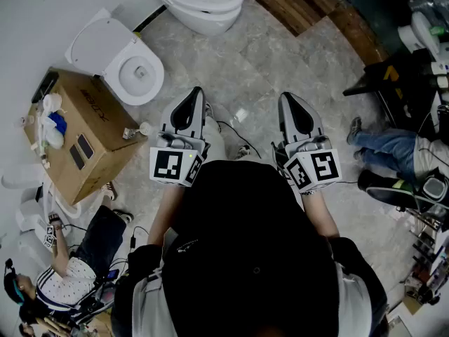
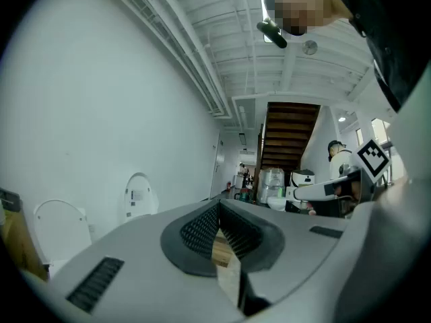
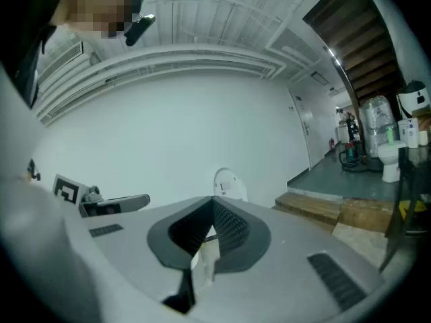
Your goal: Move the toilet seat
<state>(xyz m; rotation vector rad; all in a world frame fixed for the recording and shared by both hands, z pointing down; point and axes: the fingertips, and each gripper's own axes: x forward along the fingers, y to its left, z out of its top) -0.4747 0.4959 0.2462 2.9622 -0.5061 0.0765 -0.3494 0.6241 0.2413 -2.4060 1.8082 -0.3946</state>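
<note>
Step in hand: the approach has not begun, by the look of it. Both grippers are held up close to the holder's chest and touch nothing.
Left gripper (image 1: 190,104): jaws pressed together, nothing between them; its own view looks over the room, not down at a toilet.
Right gripper (image 1: 294,109): jaws likewise closed and empty, just beside the left one and level with it.
Toilet seat (image 1: 141,76): the ring appears to lie flat on the nearer toilet's bowl, on the floor ahead of and to the left of the left gripper, well apart from it; the lid (image 1: 98,45) stands raised behind it.
Second toilet (image 1: 205,0): farther ahead, beyond the left gripper's tip. Which of the two the task means cannot be told.
Next move: probably step forward, lower a gripper to the seat's front rim and open the jaws to take its edge.
Around: a cardboard box (image 1: 88,142) touching or just beside the nearer toilet, left of the left gripper; a wooden step (image 1: 309,5) ahead of the right gripper.
In the way: a thin cable (image 1: 235,133) on the floor between the grippers; a seated person (image 1: 77,258) behind and left, and outstretched legs (image 1: 384,146) to the right, both clear of the path.
</note>
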